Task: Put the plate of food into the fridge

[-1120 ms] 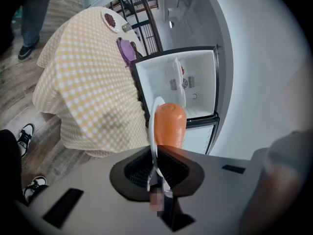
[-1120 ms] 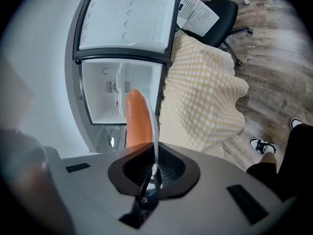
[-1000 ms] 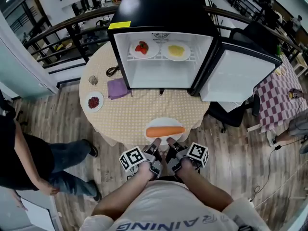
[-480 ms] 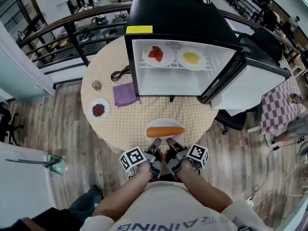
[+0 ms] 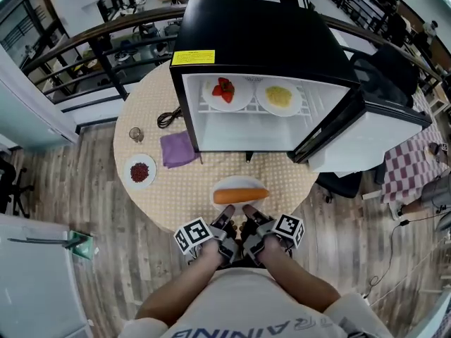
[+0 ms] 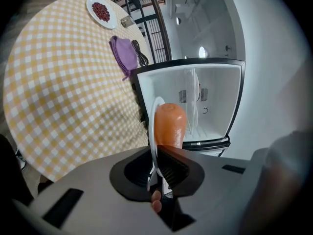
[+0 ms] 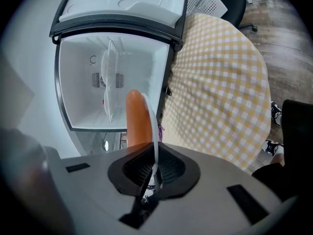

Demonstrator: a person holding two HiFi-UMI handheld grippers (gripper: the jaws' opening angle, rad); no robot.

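A white plate (image 5: 239, 182) with a long orange carrot (image 5: 241, 195) on it hangs over the near edge of the round checked table (image 5: 197, 178). My left gripper (image 5: 227, 221) and right gripper (image 5: 249, 217) are side by side, each shut on the plate's near rim. The left gripper view shows the plate (image 6: 155, 124) edge-on in the left gripper (image 6: 159, 156), with the carrot (image 6: 170, 124) beyond. In the right gripper view the rim (image 7: 153, 126) runs into the right gripper (image 7: 153, 161). The black fridge (image 5: 246, 34) stands open ahead, its lower compartment (image 5: 246, 136) bare.
On the fridge's upper shelf sit a plate of red food (image 5: 224, 90) and a plate of yellow food (image 5: 280, 96). Its door (image 5: 366, 129) swings out to the right. A purple cloth (image 5: 176, 148), a dish of red beans (image 5: 139, 171), a glass (image 5: 136, 134) and a cable (image 5: 168, 117) lie at left.
Both grippers have carried the plate closer to the open fridge. A person in dark clothes at the left has gone out of view.
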